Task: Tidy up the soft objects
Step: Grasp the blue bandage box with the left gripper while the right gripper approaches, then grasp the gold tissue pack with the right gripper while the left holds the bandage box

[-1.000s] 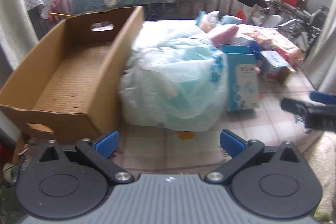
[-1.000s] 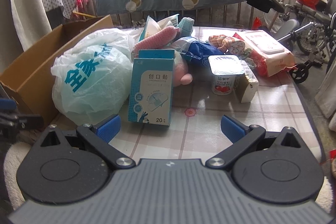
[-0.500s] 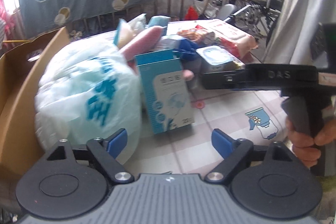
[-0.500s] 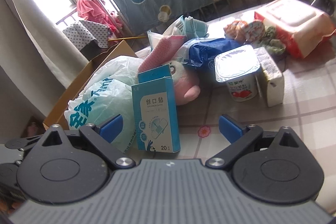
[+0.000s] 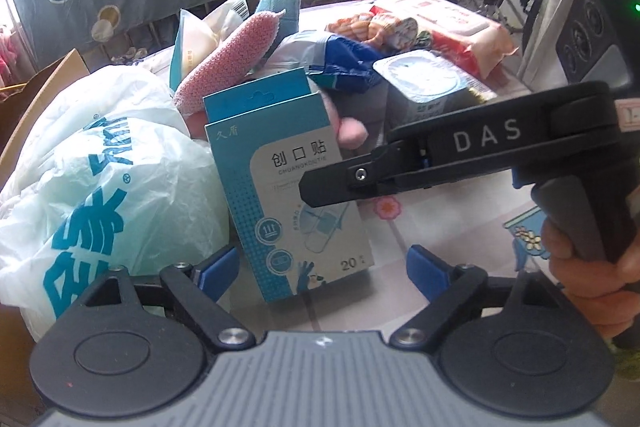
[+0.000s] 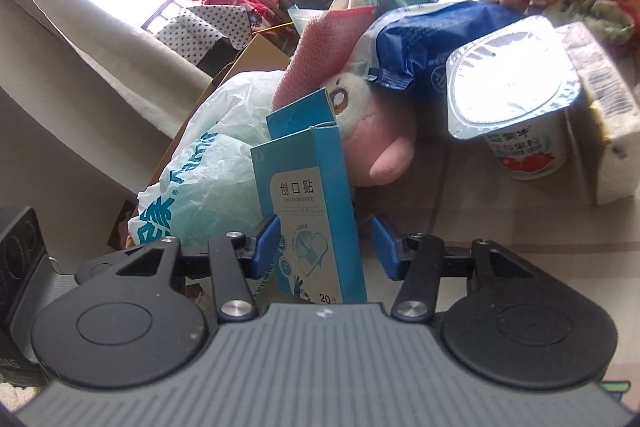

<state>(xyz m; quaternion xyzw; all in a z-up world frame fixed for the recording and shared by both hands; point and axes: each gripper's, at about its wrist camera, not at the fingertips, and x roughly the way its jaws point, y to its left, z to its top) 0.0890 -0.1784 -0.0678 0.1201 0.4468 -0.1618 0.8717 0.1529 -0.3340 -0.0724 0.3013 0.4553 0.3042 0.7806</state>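
**— Where are your tongs right now?**

My right tongs (image 6: 326, 241) straddle the teal plaster box (image 6: 310, 211), which stands upright on the desk (image 6: 500, 227). Their jaws have just been closing, with the box between them. The left pad (image 6: 267, 245) looks to be at the box's edge, but the other pad stands clear of it, so nothing is clamped. My left tongs (image 5: 322, 273) are apart, jaws having just opened a little further, low in front of the same box (image 5: 288, 187), and nothing is pressed between them.

**— And the soft things?**

The pink plush toy (image 6: 376, 131) lies just behind the box, partly hidden by it, with a pink knitted cloth (image 6: 320, 51) leaning over it. A white plastic bag with teal lettering (image 6: 208, 179) bulges beside the box on its left, touching it. A blue packet (image 6: 424, 51) rests on the plush's far side.

**— Anything else close by?**

A foil-lidded yoghurt cup (image 6: 516, 107) stands to the right, with a small carton (image 6: 608, 131) just beside it. In the left wrist view my right hand (image 5: 592, 275) grips its handle, and that tool's arm crosses in front of the box. A cardboard box (image 5: 44, 83) sits behind the bag.
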